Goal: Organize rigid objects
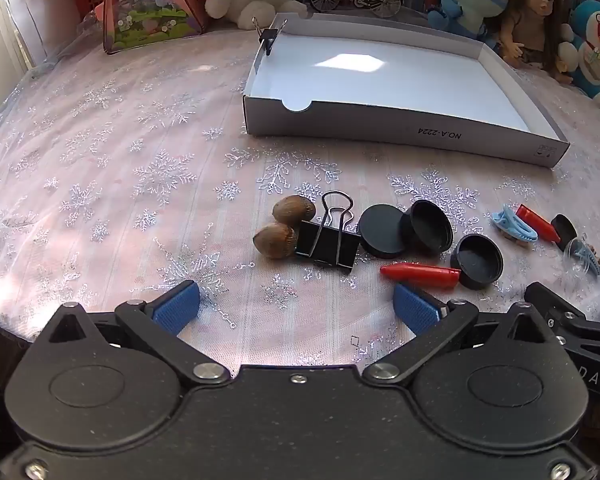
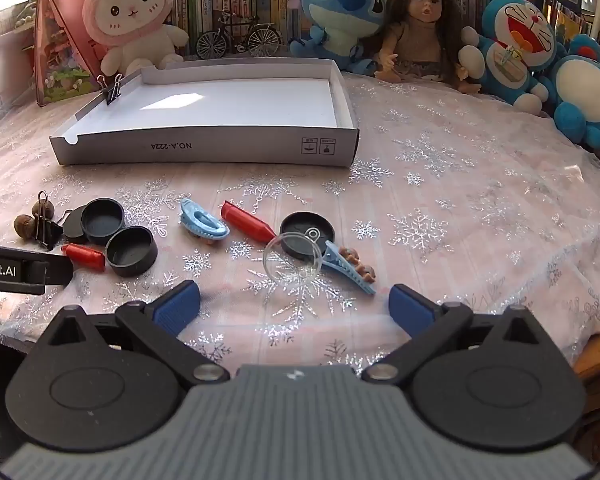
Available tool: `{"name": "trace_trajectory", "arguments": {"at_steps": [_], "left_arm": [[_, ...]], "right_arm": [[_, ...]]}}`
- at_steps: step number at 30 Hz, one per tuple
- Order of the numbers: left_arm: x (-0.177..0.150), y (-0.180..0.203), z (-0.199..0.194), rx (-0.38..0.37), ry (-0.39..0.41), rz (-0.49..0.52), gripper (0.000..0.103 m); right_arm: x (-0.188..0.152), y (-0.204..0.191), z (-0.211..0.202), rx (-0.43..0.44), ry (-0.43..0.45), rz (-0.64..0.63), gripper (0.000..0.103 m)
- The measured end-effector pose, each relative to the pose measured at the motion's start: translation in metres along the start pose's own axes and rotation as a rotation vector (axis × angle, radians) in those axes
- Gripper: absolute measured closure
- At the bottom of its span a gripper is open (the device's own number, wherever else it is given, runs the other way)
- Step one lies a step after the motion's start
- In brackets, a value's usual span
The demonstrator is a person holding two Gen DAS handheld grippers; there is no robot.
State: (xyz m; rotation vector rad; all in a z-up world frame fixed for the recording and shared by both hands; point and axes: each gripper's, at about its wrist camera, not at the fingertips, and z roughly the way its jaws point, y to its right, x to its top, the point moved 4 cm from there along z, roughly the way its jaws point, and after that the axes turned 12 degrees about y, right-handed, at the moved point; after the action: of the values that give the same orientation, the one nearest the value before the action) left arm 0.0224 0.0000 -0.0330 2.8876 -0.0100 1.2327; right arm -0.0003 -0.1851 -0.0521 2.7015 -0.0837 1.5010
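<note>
Rigid objects lay scattered in a loose row on the snowflake tablecloth (image 2: 460,184), all of them outside the shallow white box (image 2: 204,152) that sat just behind them, bare inside, with a small binder clip (image 2: 111,87) pinched onto its left wall. Behind the box stood plush toys, a doll (image 2: 418,24) and a model bicycle (image 2: 240,38) against a shelf of books.

Both tongs hung low over the near edge of the cloth, spread wide and gripping nothing: the left gripper (image 1: 296,304) faced the left end of the row, the right gripper (image 2: 294,306) the right end.

At the left end, three black caps (image 1: 428,226) sat close together, two overlapping and one slightly nearer. A large black binder clip (image 1: 328,240) touched two brown nuts (image 1: 276,240) on its left. A red cone (image 1: 420,275) lay against the nearest cap.

Toward the right, a fourth black cap (image 2: 307,233) was partly covered by a clear plastic dome (image 2: 292,262). A second red cone (image 2: 246,221) lay between that cap and a blue hair clip (image 2: 202,224), and another blue hair clip (image 2: 350,266) lay just beside the dome.
</note>
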Motion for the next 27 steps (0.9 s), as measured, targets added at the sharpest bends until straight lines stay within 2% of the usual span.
{"name": "trace_trajectory", "arguments": {"at_steps": [27], "left_arm": [[0.0002, 0.0, -0.0001, 0.002, 0.008, 0.002, 0.0]], "right_arm": [[0.0008, -0.0004, 0.0013, 0.003, -0.013, 0.002, 0.0]]}}
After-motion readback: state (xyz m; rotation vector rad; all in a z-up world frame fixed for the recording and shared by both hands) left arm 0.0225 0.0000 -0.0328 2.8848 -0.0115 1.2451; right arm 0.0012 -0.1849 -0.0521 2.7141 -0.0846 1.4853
